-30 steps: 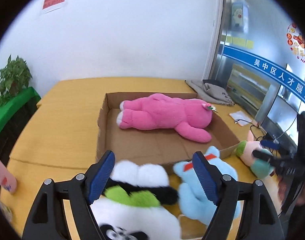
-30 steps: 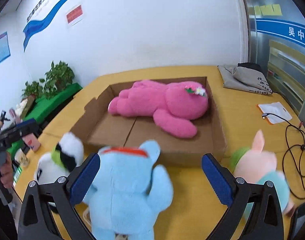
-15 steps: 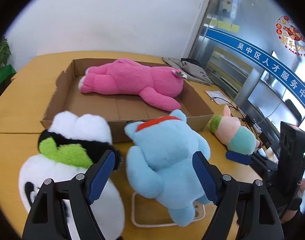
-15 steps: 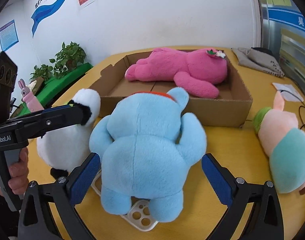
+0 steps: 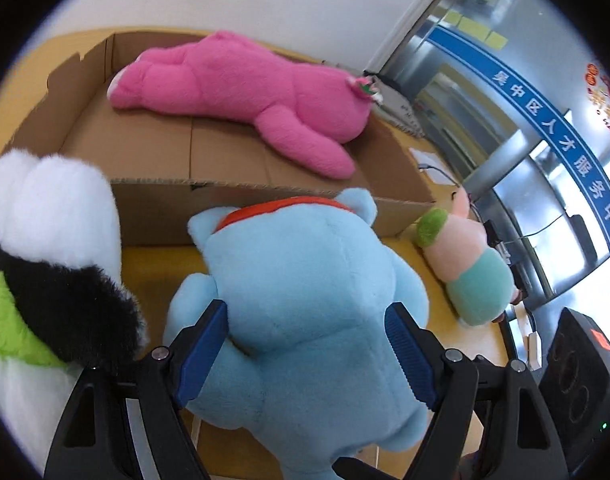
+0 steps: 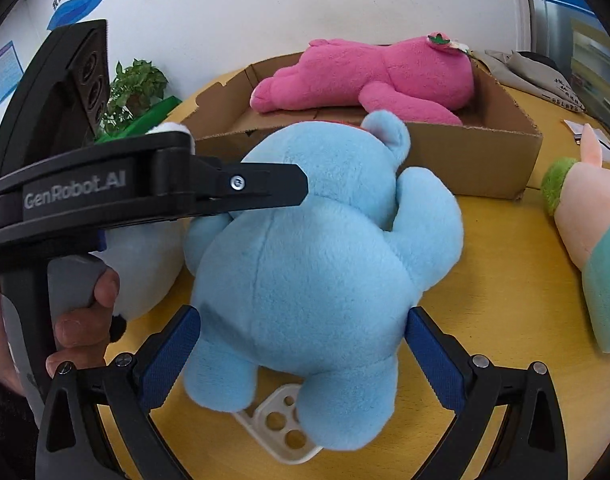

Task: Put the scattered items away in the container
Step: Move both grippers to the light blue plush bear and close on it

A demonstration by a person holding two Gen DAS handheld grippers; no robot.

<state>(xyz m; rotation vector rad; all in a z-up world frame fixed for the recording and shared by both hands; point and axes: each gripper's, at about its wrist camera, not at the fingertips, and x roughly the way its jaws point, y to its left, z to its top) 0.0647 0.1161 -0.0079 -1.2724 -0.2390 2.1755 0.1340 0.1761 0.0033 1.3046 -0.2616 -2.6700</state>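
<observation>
1. The yellow wooden table [image 6: 501, 240] carries everything here.
2. The shallow brown cardboard box [image 5: 225, 160] sits on it with the top open. The long pink plush bear [image 5: 241, 92] lies on its side inside, against the far wall; the near half of the box floor is bare.
3. The black-and-white plush panda with a green scarf [image 5: 45, 248] lies outside the box, just beside its near left corner.
4. The light blue plush animal with a red collar [image 6: 317, 240] lies on the table outside the box, head touching the near wall, its lower end resting on a white perforated plastic tray [image 6: 281, 428].
5. The peach plush pig in mint-green clothes [image 6: 589, 232] lies on the table to the right, outside the box.
6. The left gripper [image 5: 305, 344] has its jaws wide apart, straddling the blue plush; whether the pads press it I cannot tell.
7. The right gripper [image 6: 301, 356] also stands spread around the same plush's lower body, no squeeze visible.
</observation>
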